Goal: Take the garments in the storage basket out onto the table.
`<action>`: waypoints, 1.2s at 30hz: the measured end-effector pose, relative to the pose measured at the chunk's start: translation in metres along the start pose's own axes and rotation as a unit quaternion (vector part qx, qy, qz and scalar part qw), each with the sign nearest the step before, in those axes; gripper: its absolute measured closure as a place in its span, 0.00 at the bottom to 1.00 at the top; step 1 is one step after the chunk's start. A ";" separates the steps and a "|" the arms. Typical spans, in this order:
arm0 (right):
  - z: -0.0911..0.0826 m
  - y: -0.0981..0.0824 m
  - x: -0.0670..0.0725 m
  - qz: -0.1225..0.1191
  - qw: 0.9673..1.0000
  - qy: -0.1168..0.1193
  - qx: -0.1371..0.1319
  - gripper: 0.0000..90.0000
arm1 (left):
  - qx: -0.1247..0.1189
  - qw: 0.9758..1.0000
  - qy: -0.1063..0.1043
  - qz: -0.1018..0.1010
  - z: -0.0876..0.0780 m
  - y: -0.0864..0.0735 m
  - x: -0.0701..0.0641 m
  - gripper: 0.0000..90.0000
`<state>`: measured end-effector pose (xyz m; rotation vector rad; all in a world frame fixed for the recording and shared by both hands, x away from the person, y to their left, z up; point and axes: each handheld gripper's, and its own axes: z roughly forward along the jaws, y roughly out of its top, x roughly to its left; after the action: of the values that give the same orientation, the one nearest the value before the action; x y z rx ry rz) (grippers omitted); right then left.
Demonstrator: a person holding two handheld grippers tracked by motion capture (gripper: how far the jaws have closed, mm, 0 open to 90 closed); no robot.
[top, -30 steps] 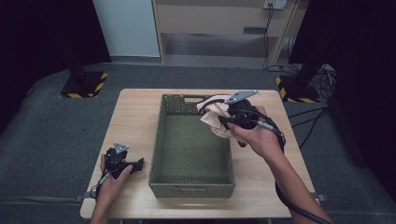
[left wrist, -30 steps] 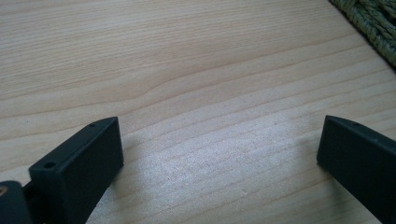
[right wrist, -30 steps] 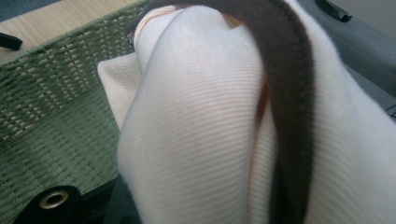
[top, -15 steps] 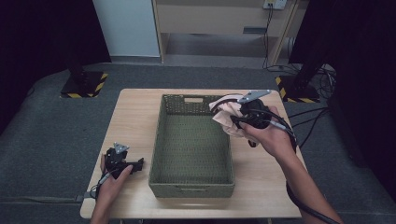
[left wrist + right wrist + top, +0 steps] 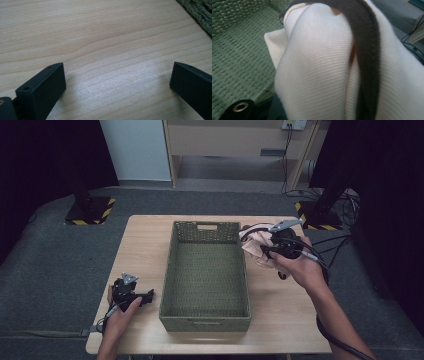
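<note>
High view: right claw [image 5: 270, 251] clenched on cream cloth [image 5: 255, 247], seemingly beside basket [image 5: 206, 270]; left claw [image 5: 145, 296] released.

In the right gripper view the cream cloth [image 5: 319, 70] with its dark band [image 5: 367, 50] lies so close to the lens that it covers the right gripper's own jaws, and its lower and right parts run past the picture's edge. In the high view the same cloth [image 5: 256, 249] is half behind the right gripper [image 5: 272, 251], so the grip itself cannot be made out, and the cloth's shape is too small to tell. In the left gripper view the basket [image 5: 198, 11] is cut to a corner of weave at the top right. In the high view both forearms leave by the bottom edge.
</note>
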<state>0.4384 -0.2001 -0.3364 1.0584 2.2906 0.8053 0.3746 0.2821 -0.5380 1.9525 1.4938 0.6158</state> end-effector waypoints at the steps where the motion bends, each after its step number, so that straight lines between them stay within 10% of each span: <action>1: 0.001 -0.001 -0.002 0.000 1.000 -0.001 0.002 0.65 | 0.000 1.000 0.000 0.000 0.000 0.000 0.000 0.00; 36: 0.066 -0.047 -0.038 0.045 0.997 -0.021 0.054 0.64 | 0.000 1.000 0.000 0.000 0.000 0.000 0.000 0.00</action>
<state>0.4786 -0.2347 -0.4083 1.2225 2.2859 0.6944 0.3746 0.2821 -0.5380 1.9531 1.4936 0.6154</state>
